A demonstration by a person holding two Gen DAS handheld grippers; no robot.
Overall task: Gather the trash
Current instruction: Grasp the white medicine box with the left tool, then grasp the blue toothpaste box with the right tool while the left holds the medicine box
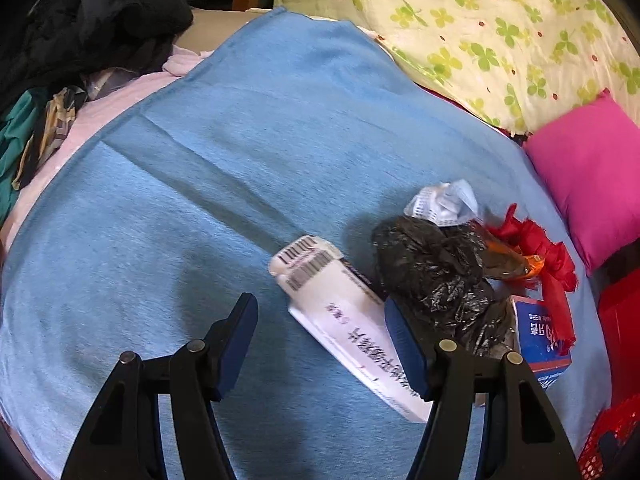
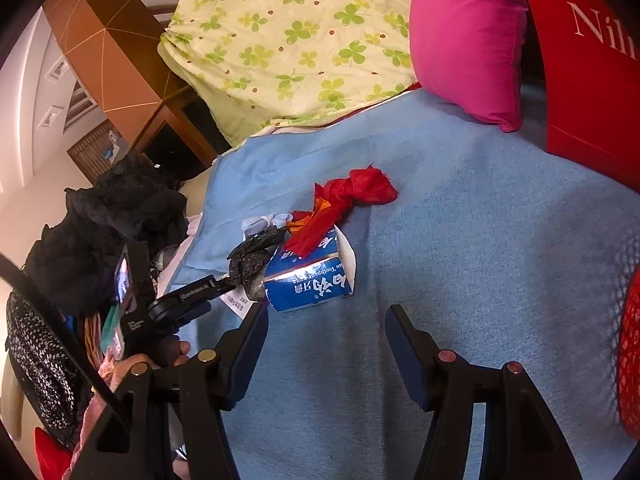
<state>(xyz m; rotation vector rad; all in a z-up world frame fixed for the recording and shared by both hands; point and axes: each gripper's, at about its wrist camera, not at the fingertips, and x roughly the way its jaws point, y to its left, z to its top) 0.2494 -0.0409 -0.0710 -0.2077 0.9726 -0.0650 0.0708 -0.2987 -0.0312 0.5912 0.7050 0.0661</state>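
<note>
A pile of trash lies on a blue blanket (image 1: 200,184). It holds a white box with barcodes (image 1: 340,320), a crumpled black plastic bag (image 1: 436,276), a blue toothpaste box (image 1: 540,340), a knotted red strip (image 1: 536,240) and a crumpled face mask (image 1: 444,200). My left gripper (image 1: 320,340) is open, its jaws either side of the white box. In the right wrist view the toothpaste box (image 2: 308,280), red strip (image 2: 352,200) and black bag (image 2: 252,260) lie ahead. My right gripper (image 2: 326,332) is open and empty, just short of the toothpaste box.
A pink cushion (image 1: 592,176) and a clover-print quilt (image 1: 480,28) lie beyond the trash. Dark clothes (image 1: 92,28) are heaped at the left. A red box (image 2: 588,72) and red mesh (image 2: 630,352) sit at the right. The left hand-held tool (image 2: 176,304) shows at the left.
</note>
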